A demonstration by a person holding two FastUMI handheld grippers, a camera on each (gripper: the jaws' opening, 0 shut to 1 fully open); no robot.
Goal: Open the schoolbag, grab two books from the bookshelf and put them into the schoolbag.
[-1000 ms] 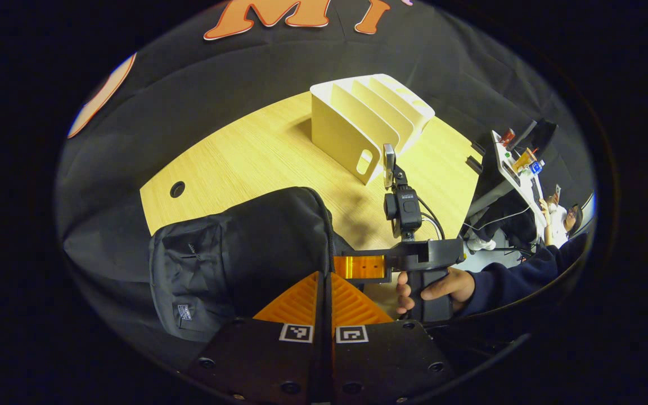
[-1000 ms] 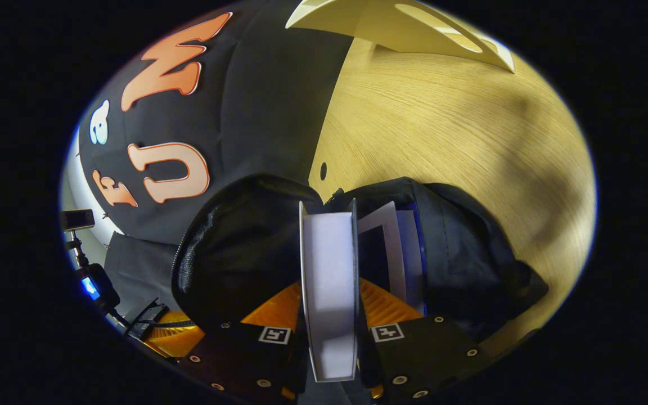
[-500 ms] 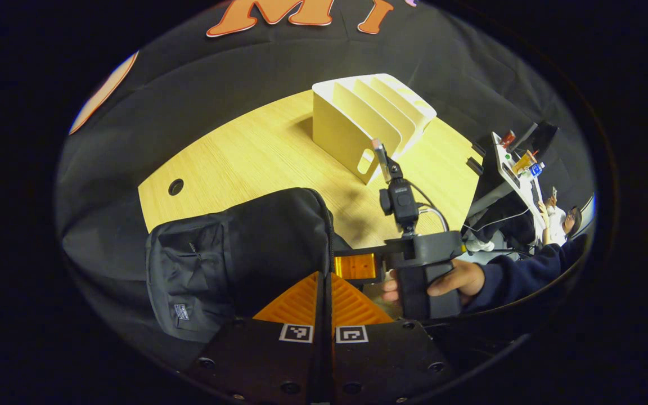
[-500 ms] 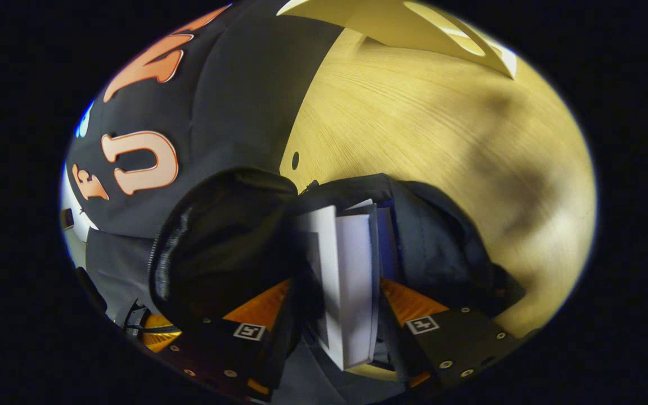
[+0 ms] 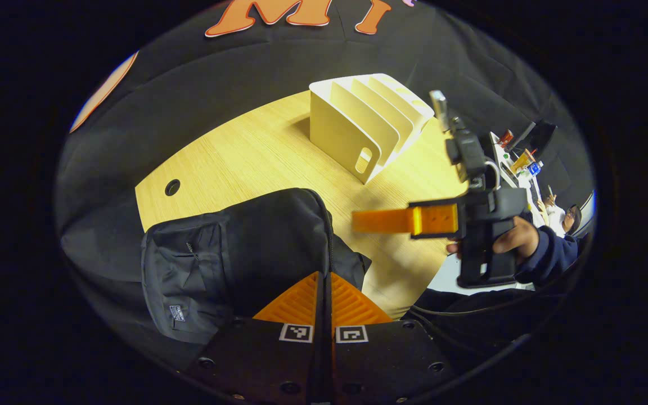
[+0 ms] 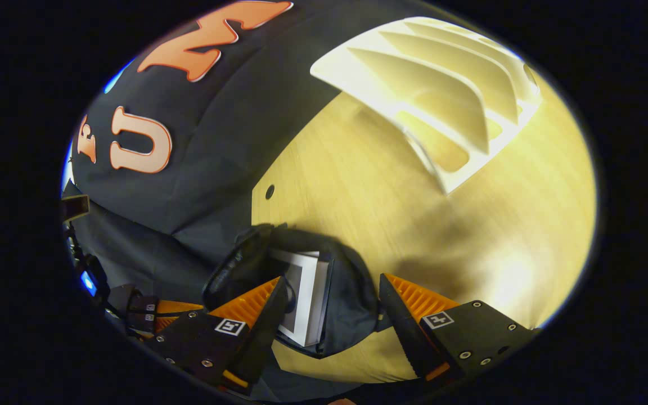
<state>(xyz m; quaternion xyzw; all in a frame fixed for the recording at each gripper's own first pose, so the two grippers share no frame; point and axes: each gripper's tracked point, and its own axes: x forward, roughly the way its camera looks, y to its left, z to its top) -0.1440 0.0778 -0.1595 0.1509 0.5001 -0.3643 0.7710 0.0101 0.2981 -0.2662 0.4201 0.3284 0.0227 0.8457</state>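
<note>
Left gripper view: left gripper (image 5: 324, 281) at the bottom, fingers clenched flat together, nothing visible between them. They sit right at the top edge of the black schoolbag (image 5: 234, 253), which stands on the wooden counter (image 5: 256, 157) near its front edge, small logo tag on the lower front pocket. Whether the fingers touch the bag fabric, cannot tell. White bookshelf (image 5: 366, 126) stands farther back on the counter, well apart from the bag, slots look bare from this angle. Right gripper (image 5: 380, 220) is in the air to the right, above the counter between bag and bookshelf, held by a hand (image 5: 507, 239) in a dark sleeve (image 5: 549, 256); seen side-on, nothing carried. A round cable hole (image 5: 172, 187) sits at the counter's left corner. Another person and a cluttered desk far right, too small to detail.

Right gripper view: right gripper (image 6: 332, 289) looks down at the bag, fingers released and spread wide, nothing between them. Schoolbag (image 6: 352, 304) lies open below, mouth facing up. Books (image 6: 304, 295) with white covers and page edges sit inside the opening, upright; exact count hard to tell, at least two layers visible. Bookshelf (image 6: 442, 95) is at the top, dividers bare. Counter (image 6: 358, 197) shows between bag and bookshelf. Left gripper (image 6: 163, 309) shows partly at the lower left edge beside the bag.
</note>
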